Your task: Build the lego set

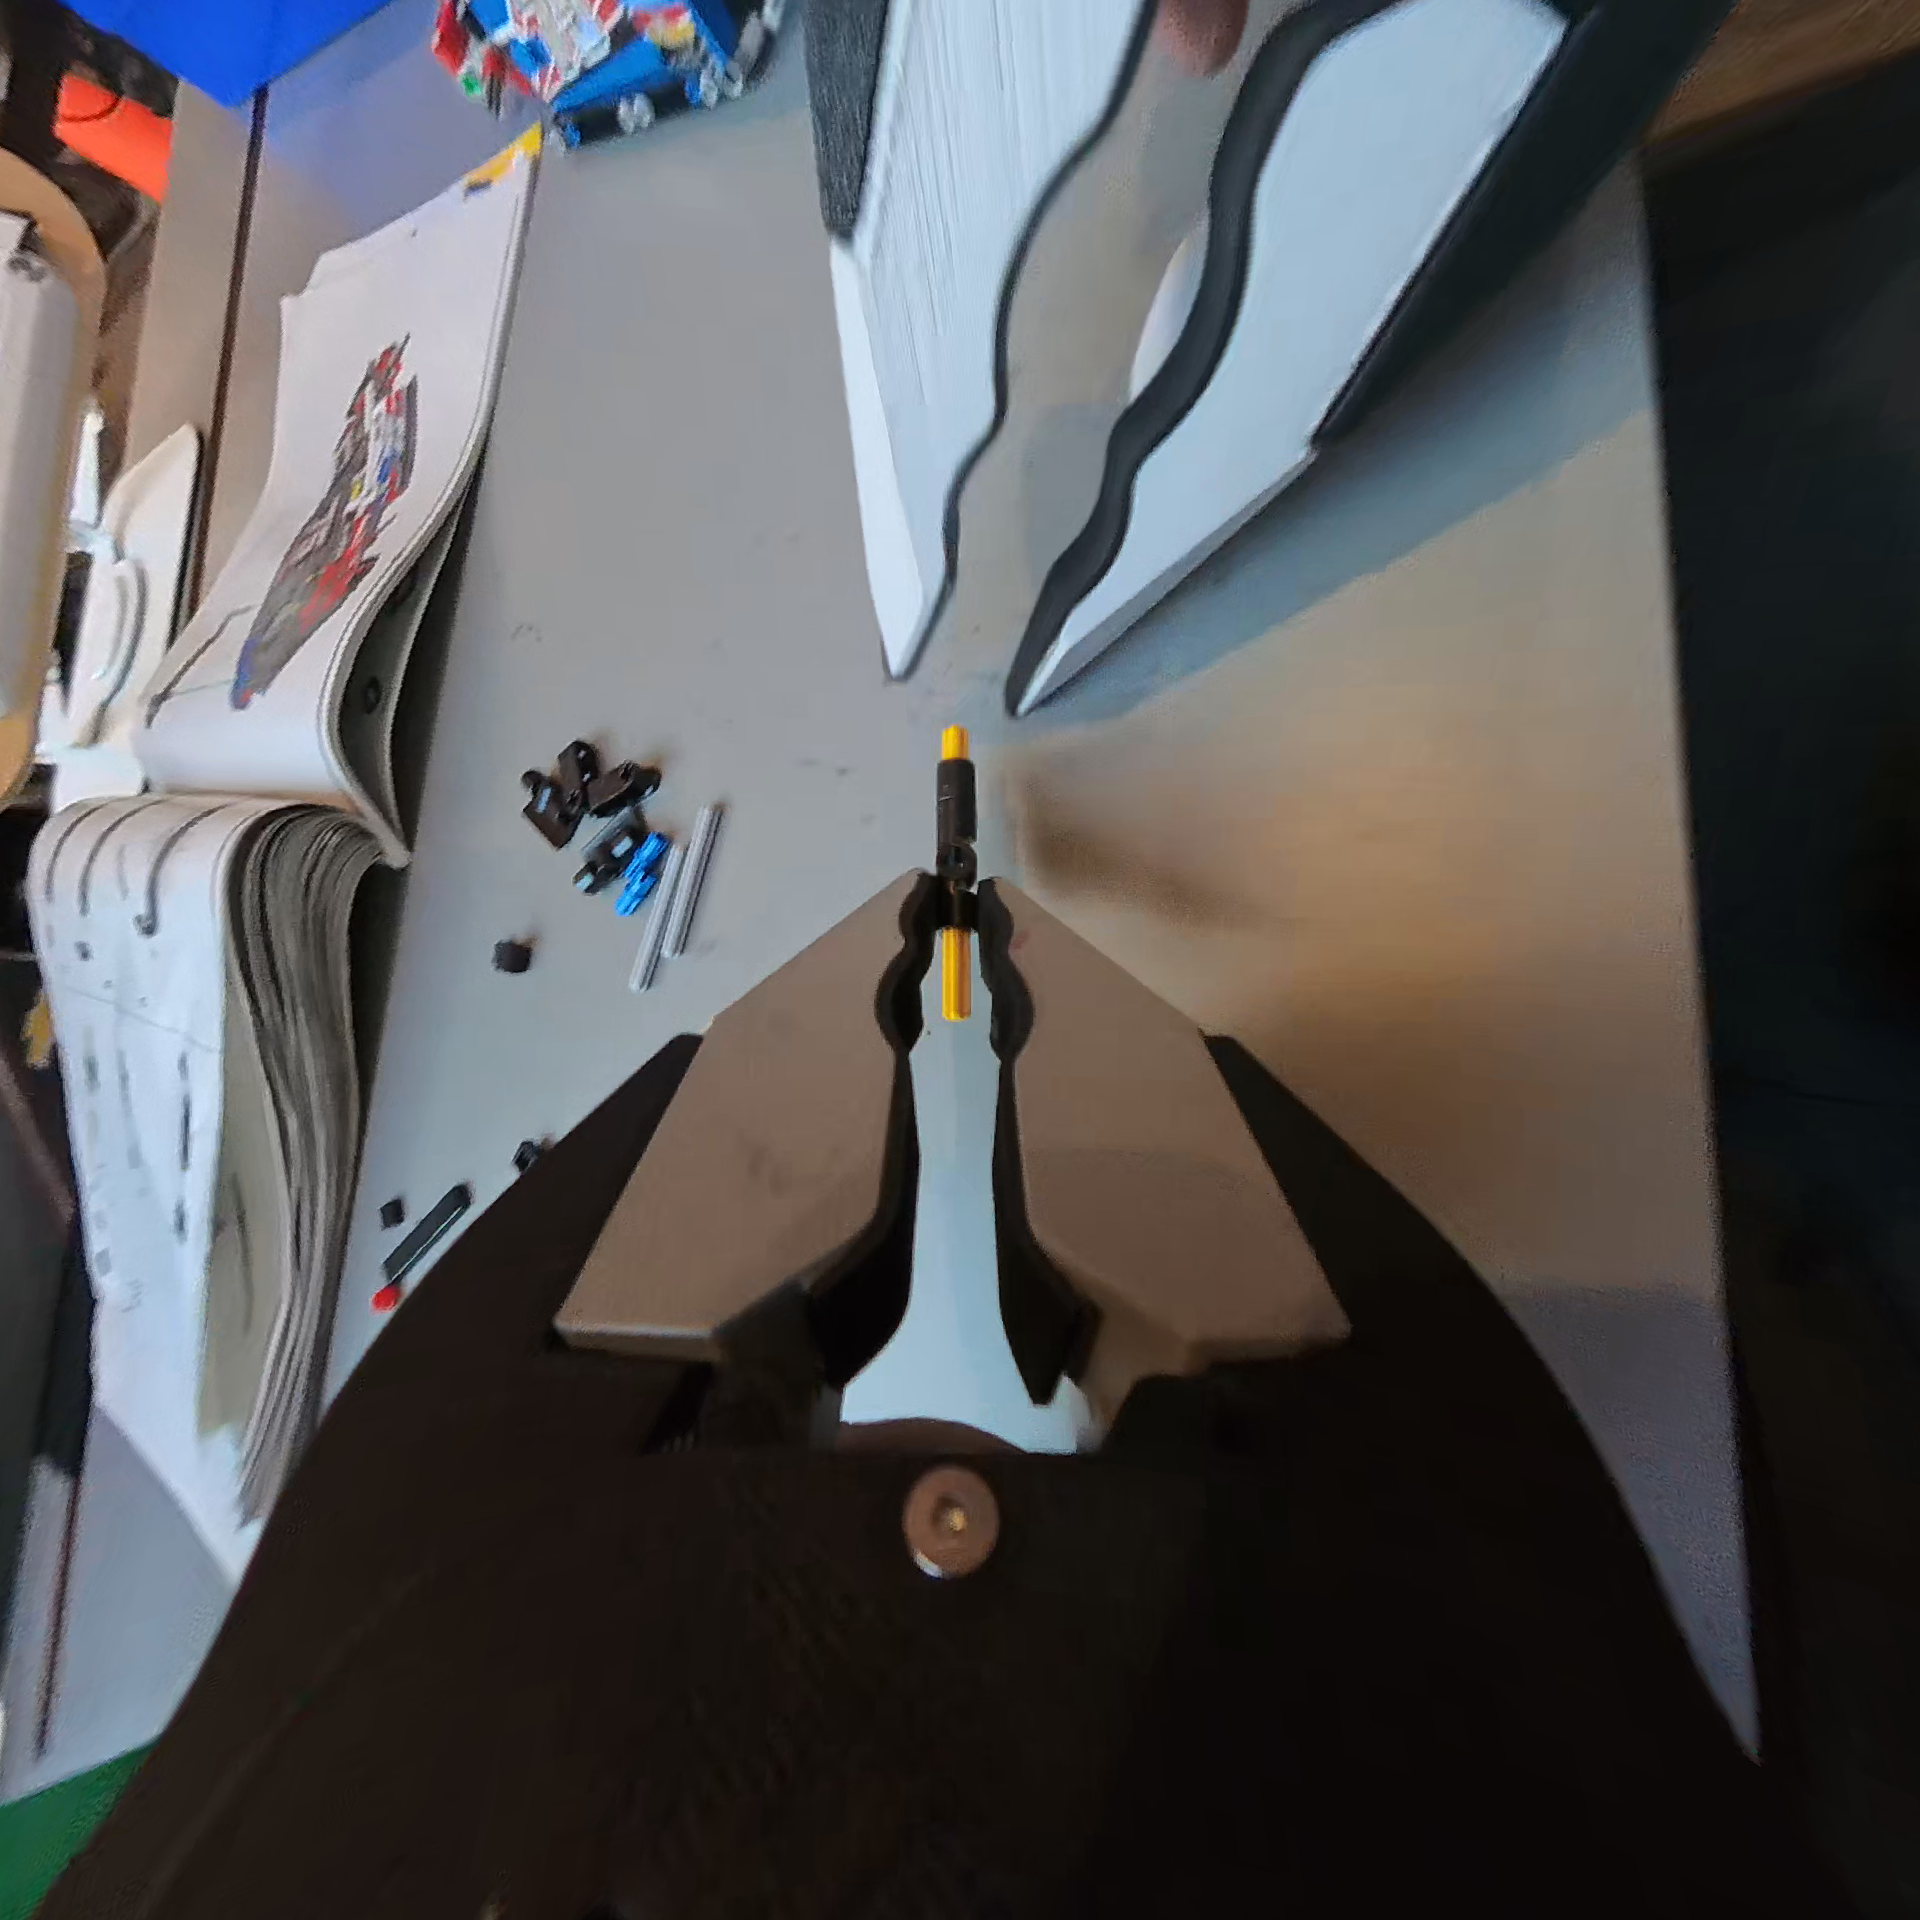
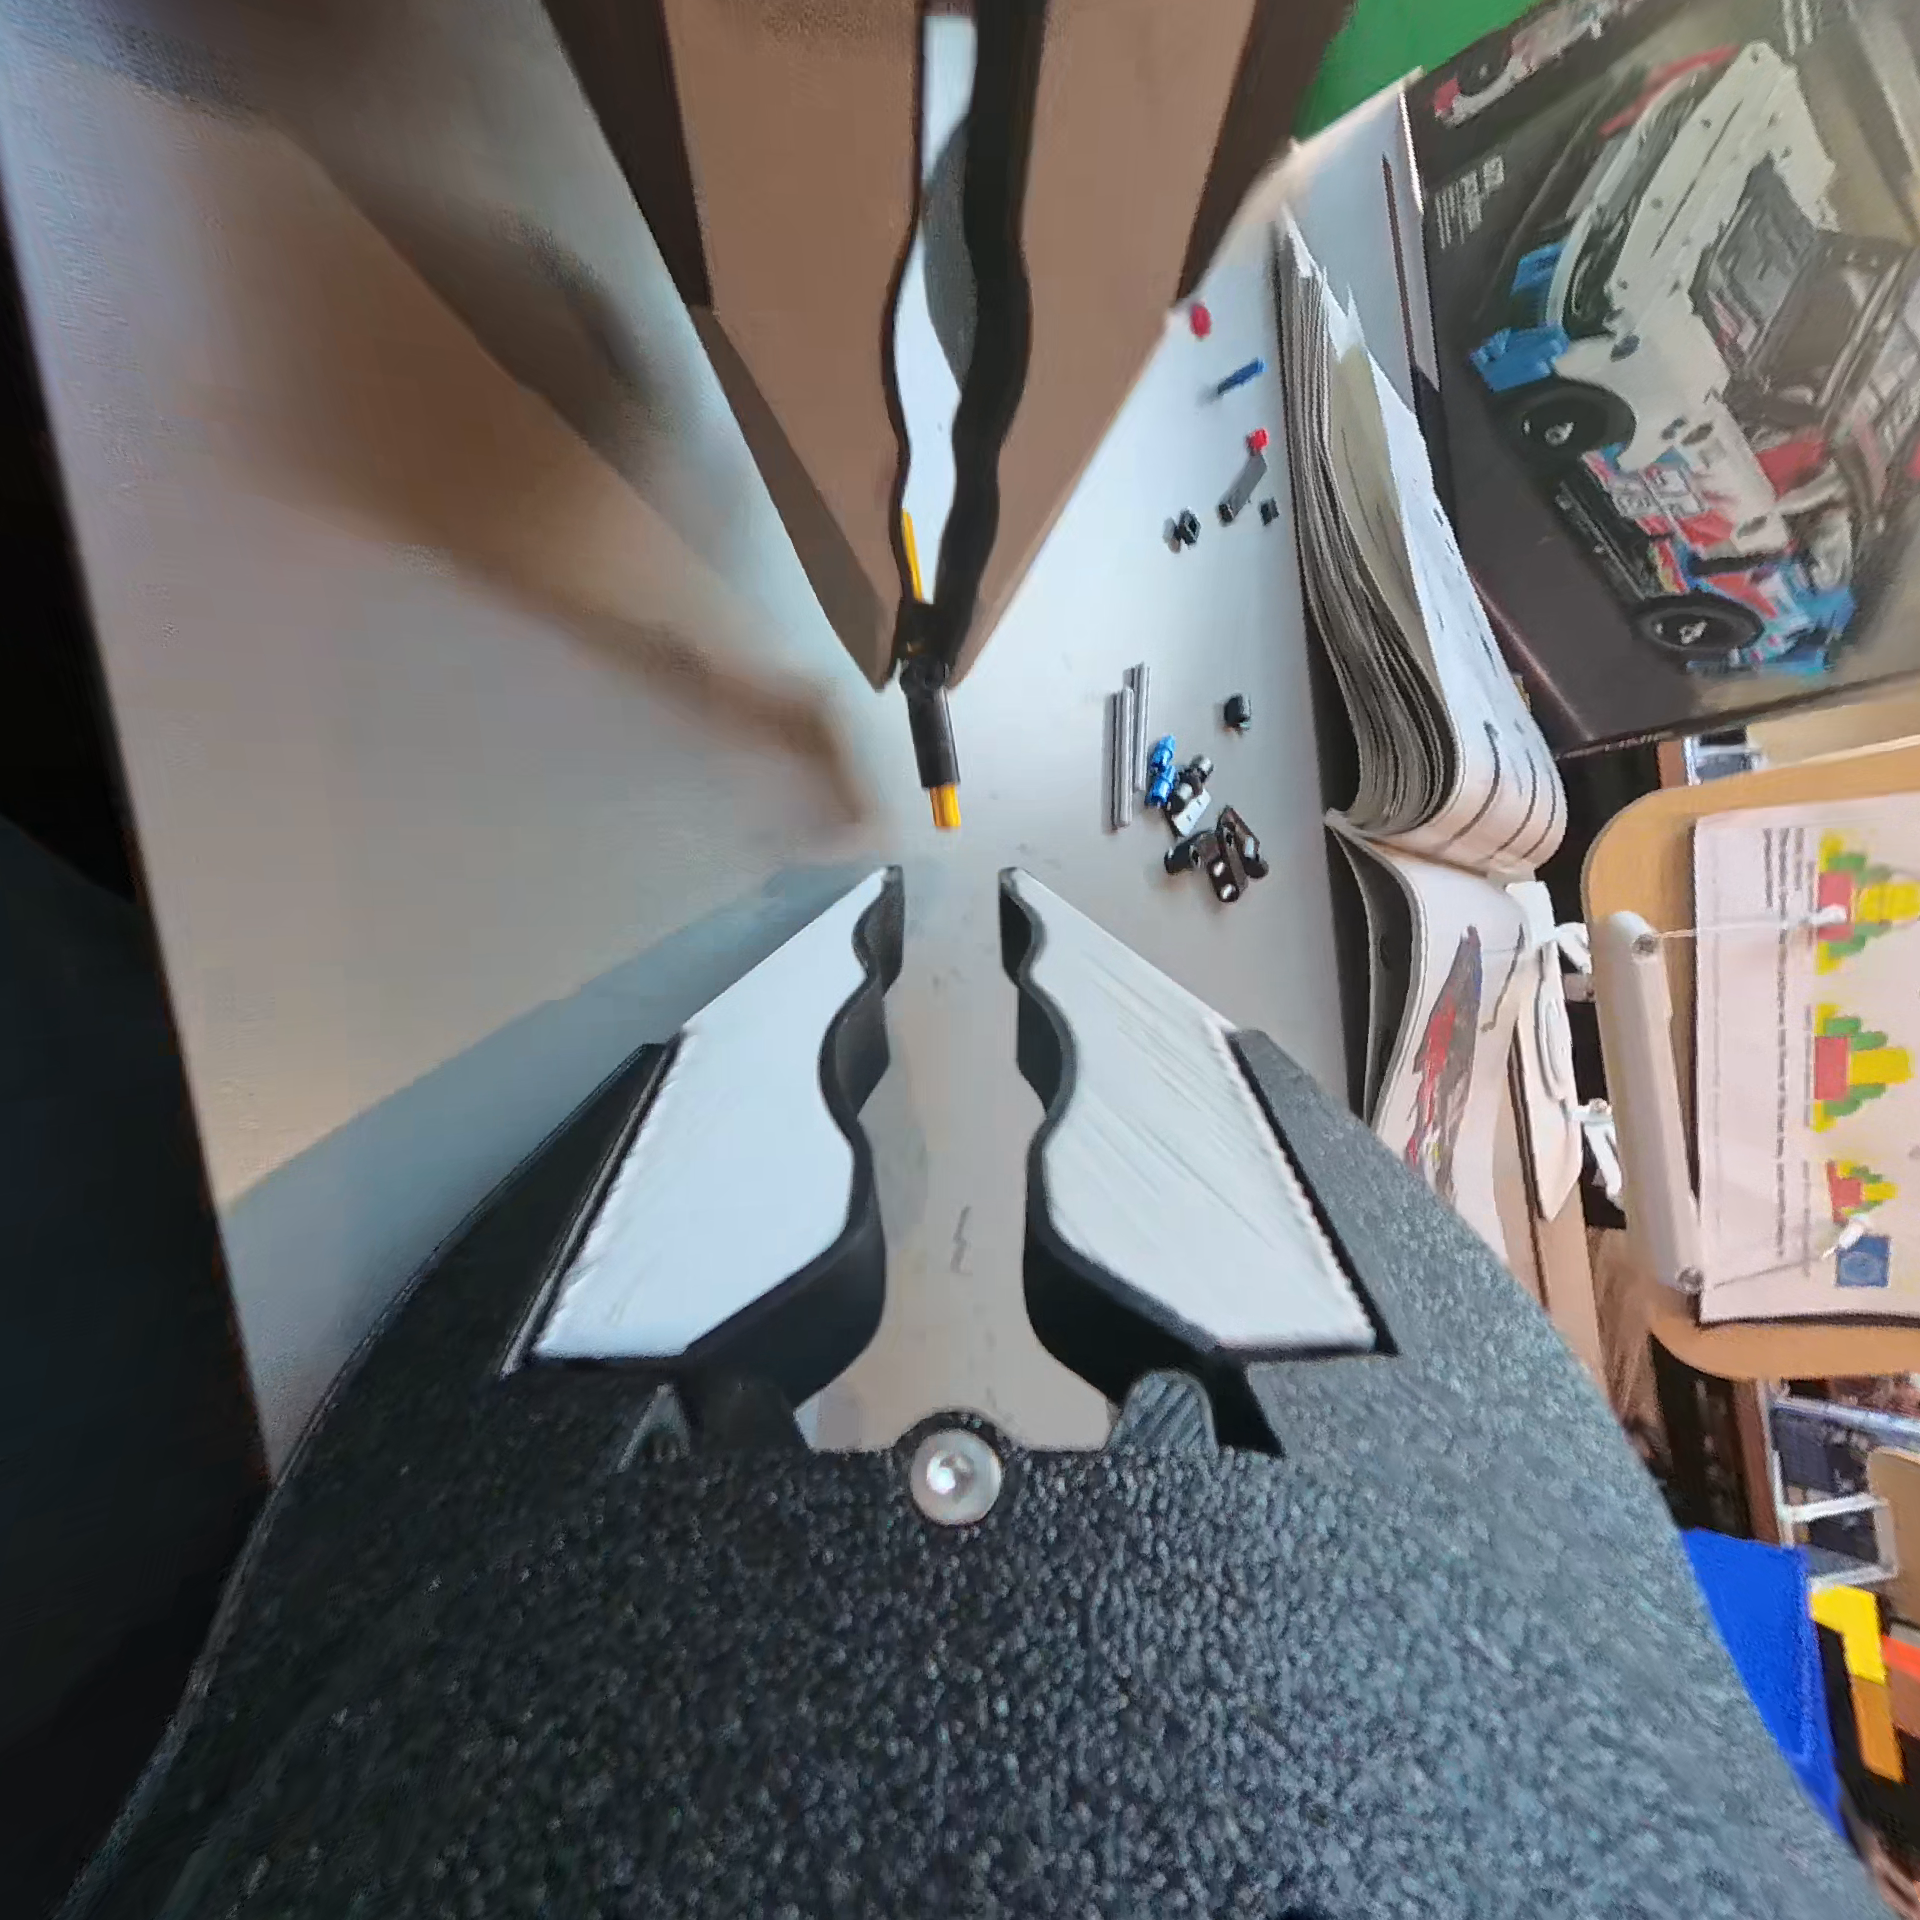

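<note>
Two hand-held grippers: I hold them tip to tip above the grey surface [image 1: 727,436], with the lego piece between them.
Surface: grey and matt, it carries everything else, and a warm band of light crosses it beside my left tool.
Box: the set's dark carton [image 2: 1662,343], printed with a white, red and blue race car, sits at the far edge in my right wrist view.
Instruction booklet: it lies open [image 1: 343,582] along one side of the surface, a thick wad of pages [image 2: 1392,582] fanned up at the spine and a coloured drawing on the flat page.
Left hand-held gripper: its tan fingers [image 1: 954,902] are pressed together at the tips, pinching the axle assembly.
Right hand-held gripper: its white fingers [image 2: 951,883] stand spread with nothing between them, tips just short of the axle's free end.
Loose parts: I see a small cluster near the booklet, namely black connectors [image 1: 582,795], two grey axles [image 1: 681,894] lying side by side and blue pins [image 1: 639,873].
Axle assembly: a yellow axle with a black sleeve on it [image 1: 958,800], clamped near its middle, clear of the surface, its yellow end [image 2: 943,805] aimed at my right tool's gap.
</note>
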`<state>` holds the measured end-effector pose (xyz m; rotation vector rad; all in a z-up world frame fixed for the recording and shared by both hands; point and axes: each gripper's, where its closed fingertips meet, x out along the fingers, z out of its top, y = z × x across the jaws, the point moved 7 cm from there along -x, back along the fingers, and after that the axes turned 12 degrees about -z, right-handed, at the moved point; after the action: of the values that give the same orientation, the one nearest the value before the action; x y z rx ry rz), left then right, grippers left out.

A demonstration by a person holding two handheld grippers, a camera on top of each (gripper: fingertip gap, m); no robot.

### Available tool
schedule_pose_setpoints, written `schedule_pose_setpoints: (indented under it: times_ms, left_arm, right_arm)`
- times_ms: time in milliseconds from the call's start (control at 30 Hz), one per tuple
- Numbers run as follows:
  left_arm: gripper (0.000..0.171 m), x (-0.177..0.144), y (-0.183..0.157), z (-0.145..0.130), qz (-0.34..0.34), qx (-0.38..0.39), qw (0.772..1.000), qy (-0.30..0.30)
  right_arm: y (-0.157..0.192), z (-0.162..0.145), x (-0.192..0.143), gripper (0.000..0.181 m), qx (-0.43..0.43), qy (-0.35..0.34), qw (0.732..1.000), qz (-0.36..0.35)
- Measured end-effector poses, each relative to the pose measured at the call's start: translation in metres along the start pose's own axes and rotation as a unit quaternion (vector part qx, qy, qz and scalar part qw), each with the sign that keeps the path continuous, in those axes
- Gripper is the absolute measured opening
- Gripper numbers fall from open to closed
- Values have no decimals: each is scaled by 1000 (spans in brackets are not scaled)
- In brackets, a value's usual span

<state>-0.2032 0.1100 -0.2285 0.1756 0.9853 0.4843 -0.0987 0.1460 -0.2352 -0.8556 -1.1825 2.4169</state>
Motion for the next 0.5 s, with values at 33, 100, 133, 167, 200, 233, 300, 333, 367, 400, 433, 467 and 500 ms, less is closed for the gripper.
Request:
schedule_pose_setpoints:
  times_ms: [33, 100, 133, 167, 200, 233, 300, 333, 367, 400, 433, 467, 500]
  left_arm:
    - [4, 1, 2, -3, 14, 1, 1000, 17]
    - [4, 1, 6, -8, 37, -4, 998, 47]
    - [5, 1, 8, -9, 48, -7, 997, 56]
    - [5, 0, 10, -9, 59, -10, 996, 61]
    - [5, -1, 11, -9, 65, -13, 996, 66]
    - [5, -2, 12, -10, 67, -17, 995, 73]
    - [5, -1, 11, -13, 62, -27, 994, 87]
    - [5, -1, 10, -13, 59, -33, 994, 88]
    - [4, -1, 9, -13, 58, -37, 994, 86]
    - [4, -1, 8, -13, 57, -38, 994, 86]
    - [4, -1, 8, -12, 55, -36, 994, 87]
    - [4, -1, 7, -11, 52, -36, 994, 87]
    - [4, -1, 5, -9, 47, -39, 995, 82]
  right_arm:
    - [-1, -3, 1, 19, 12, 2, 1000, -7]
    - [-5, -10, 1, 18, 36, 6, 999, -26]
    - [-8, -14, 2, 18, 47, 7, 998, -39]
    - [-10, -18, 3, 16, 52, 9, 997, -57]
    - [-13, -22, 4, 15, 48, 15, 996, -76]
    - [-16, -25, 5, 15, 44, 24, 995, -92]
    - [-19, -29, 7, 15, 48, 38, 993, -101]
    - [-19, -29, 7, 15, 50, 38, 993, -101]
    - [-19, -29, 7, 15, 49, 37, 993, -102]
    - [-18, -29, 7, 14, 45, 37, 993, -103]
    - [-17, -28, 7, 14, 41, 38, 993, -104]
    - [-16, -28, 8, 12, 36, 39, 993, -104]
    - [-16, -28, 8, 10, 32, 39, 993, -105]
